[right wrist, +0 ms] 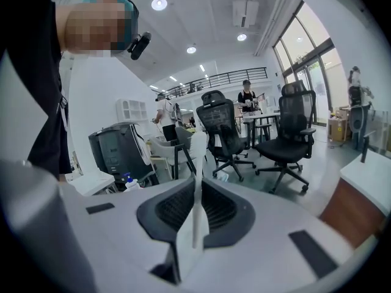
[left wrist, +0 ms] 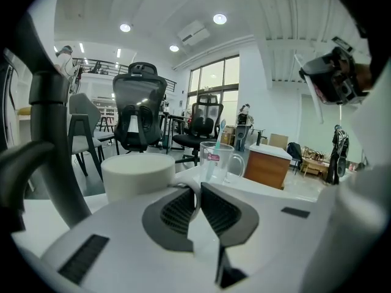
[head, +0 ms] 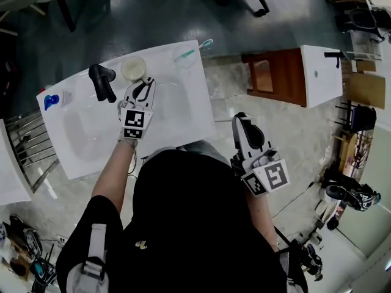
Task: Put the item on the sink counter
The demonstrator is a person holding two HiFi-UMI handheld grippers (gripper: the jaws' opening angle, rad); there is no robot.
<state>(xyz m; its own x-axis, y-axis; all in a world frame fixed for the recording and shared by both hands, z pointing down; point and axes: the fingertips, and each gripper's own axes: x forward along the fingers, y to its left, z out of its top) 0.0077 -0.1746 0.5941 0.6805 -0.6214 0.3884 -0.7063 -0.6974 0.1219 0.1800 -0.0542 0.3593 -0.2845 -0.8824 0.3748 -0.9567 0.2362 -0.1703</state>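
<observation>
A white sink counter (head: 194,118) with a basin (head: 91,133) lies below me. On its far rim stand a black hair dryer (head: 102,82), a white round jar (head: 134,68) and a clear mug (head: 186,57) with a toothbrush in it. My left gripper (head: 146,84) hovers over the basin just in front of the jar, jaws together with nothing seen between them. In the left gripper view the jar (left wrist: 137,176) sits close behind the left gripper (left wrist: 198,191), the mug (left wrist: 217,160) farther back. My right gripper (head: 239,118) hangs off the counter's right side, shut and empty (right wrist: 197,182).
A blue item (head: 52,101) rests on the counter's left corner. A wooden cabinet (head: 275,78) with a white top and black tap stands to the right. A metal rack (head: 27,142) is at the left. Office chairs (left wrist: 139,112) stand beyond the counter.
</observation>
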